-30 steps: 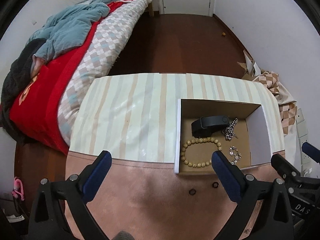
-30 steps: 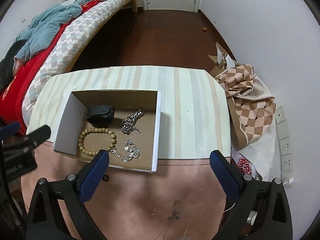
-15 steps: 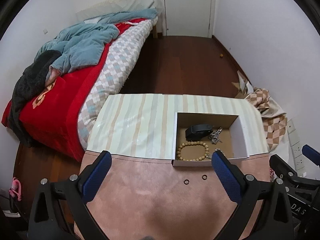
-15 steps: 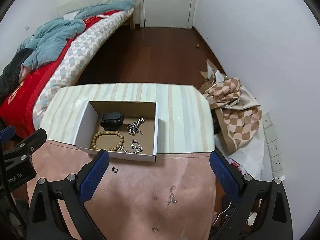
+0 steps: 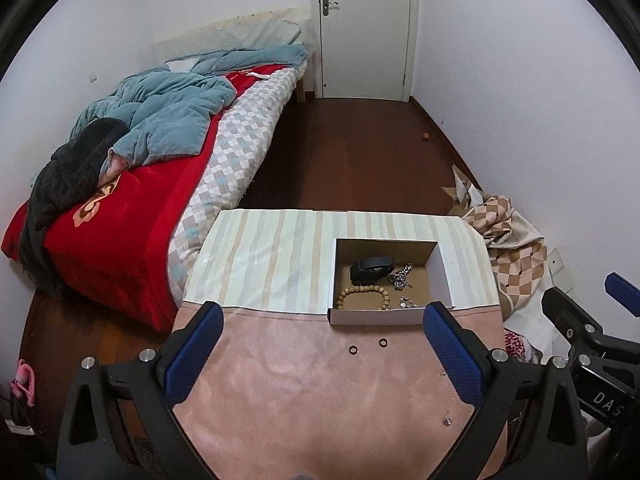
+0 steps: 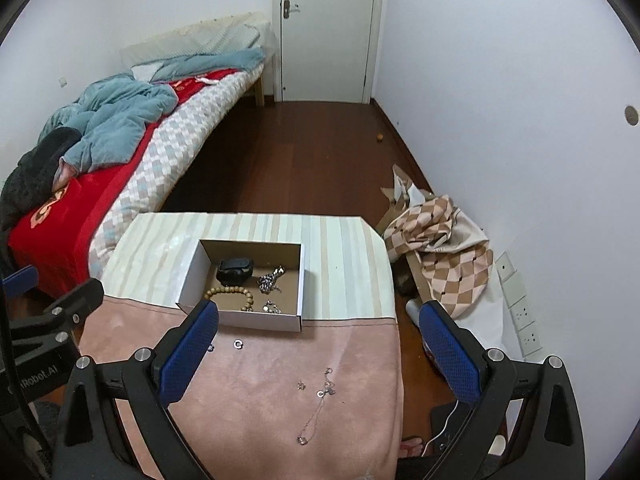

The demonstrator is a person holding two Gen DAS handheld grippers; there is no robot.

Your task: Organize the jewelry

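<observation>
A shallow cardboard box (image 5: 440, 272) (image 6: 192, 276) stands on the table. It holds a wooden bead bracelet (image 5: 362, 296) (image 6: 230, 294), a black band (image 5: 370, 268) (image 6: 235, 270) and silver chains (image 5: 402, 276) (image 6: 270, 278). Two small rings (image 5: 368, 346) lie on the pink cloth in front of the box; one shows in the right wrist view (image 6: 238, 344). A thin silver necklace (image 6: 318, 408) and small studs (image 6: 301, 385) lie nearer on the cloth. My left gripper (image 5: 320, 354) and right gripper (image 6: 318, 352) are both open and empty, high above the table's near end.
The table has a striped cloth (image 5: 272, 260) at the far half and pink cloth (image 5: 300, 400) at the near half. A bed (image 5: 140, 184) stands to the left. A checked cloth pile (image 6: 436, 248) lies on the floor at the right by the wall sockets (image 6: 524, 316).
Both grippers have pulled back and risen away from the box, so the table looks smaller and more of the room and door shows. The necklace has come into the right wrist view.
</observation>
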